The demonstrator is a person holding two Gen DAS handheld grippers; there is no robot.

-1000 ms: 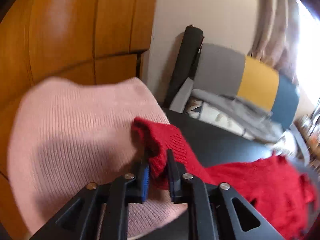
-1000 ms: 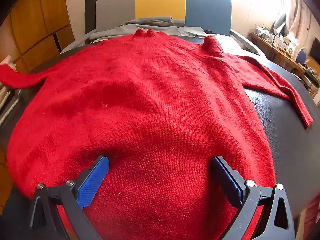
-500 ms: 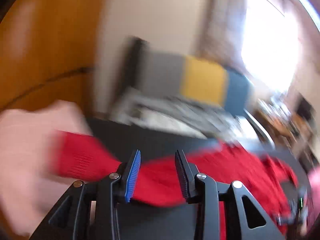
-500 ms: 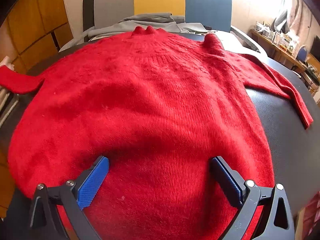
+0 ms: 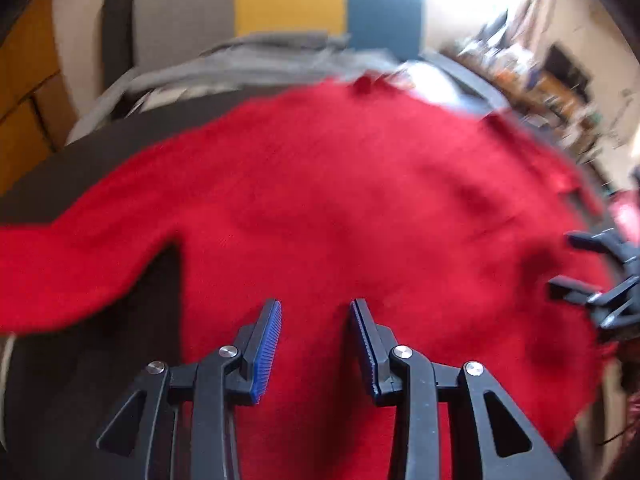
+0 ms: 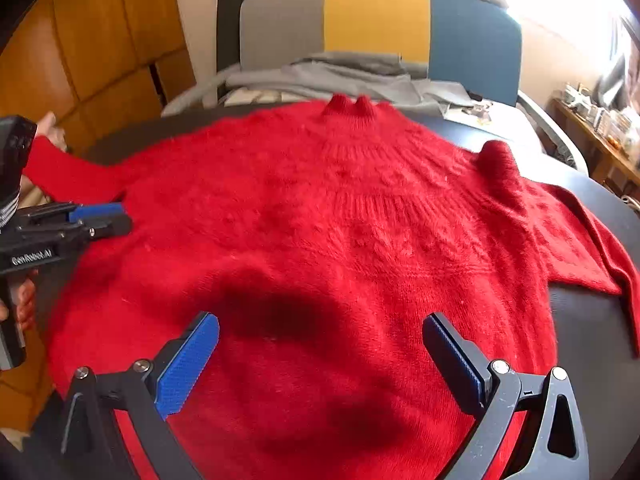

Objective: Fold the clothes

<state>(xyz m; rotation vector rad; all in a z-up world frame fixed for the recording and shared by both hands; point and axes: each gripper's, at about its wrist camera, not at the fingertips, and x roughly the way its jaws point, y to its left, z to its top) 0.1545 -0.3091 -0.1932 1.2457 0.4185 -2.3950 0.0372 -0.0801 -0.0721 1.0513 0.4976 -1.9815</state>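
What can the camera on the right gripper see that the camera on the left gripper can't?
Only the right wrist view shows the sweater's right sleeve lying on the table, and the left gripper from the side. Only the left wrist view shows the left sleeve close up, and the right gripper at the edge. Both show the red sweater and the striped chair.

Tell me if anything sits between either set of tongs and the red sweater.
Nothing visible does. The left tongs and the right tongs both hang open directly over the red sweater, with only bare knit under them.
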